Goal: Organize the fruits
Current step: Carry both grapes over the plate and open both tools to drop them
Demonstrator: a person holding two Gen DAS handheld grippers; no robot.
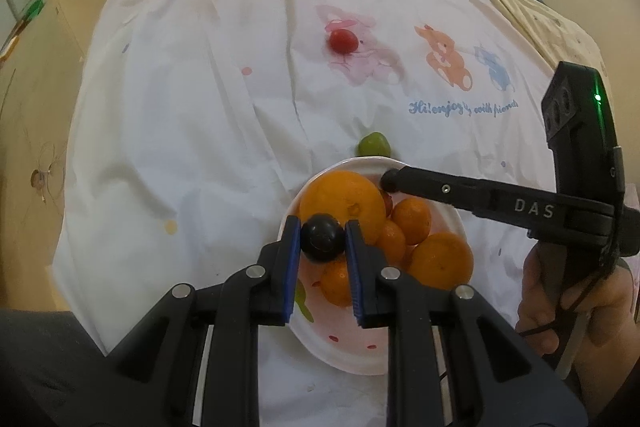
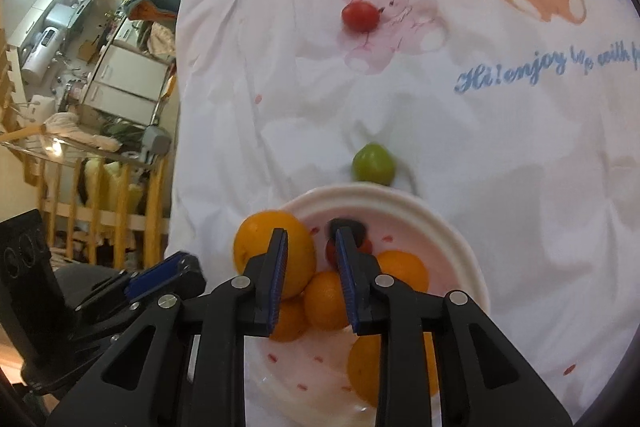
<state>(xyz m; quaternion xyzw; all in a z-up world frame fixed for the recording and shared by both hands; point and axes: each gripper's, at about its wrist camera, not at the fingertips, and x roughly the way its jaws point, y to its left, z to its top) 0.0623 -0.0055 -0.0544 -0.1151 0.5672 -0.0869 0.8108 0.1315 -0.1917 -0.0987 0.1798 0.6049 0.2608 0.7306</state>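
left gripper [image 1: 323, 233] clamps dark plum [image 1: 322, 238]: light, smooth, bruisable; grip its sides | right gripper [image 2: 311, 241] slightly parted, empty | green fruit [image 2: 373, 163] at bowl's [image 2: 460, 251] 12 o'clock

Orange fruits [image 1: 340, 203], white bowl [image 2: 452, 227].

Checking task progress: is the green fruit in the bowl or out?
Out. The green fruit lies on the white cloth, just beyond the bowl rim.

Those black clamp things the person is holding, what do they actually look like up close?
Each is a black plastic handheld tool. The left gripper has two straight fingers lined with ribbed blue pads, joined by linkage arms with round silver pins. The right gripper is built the same. Seen from the side, it carries white letters "DAS", a small green light on its black housing, and a thin dark cable near the handle.
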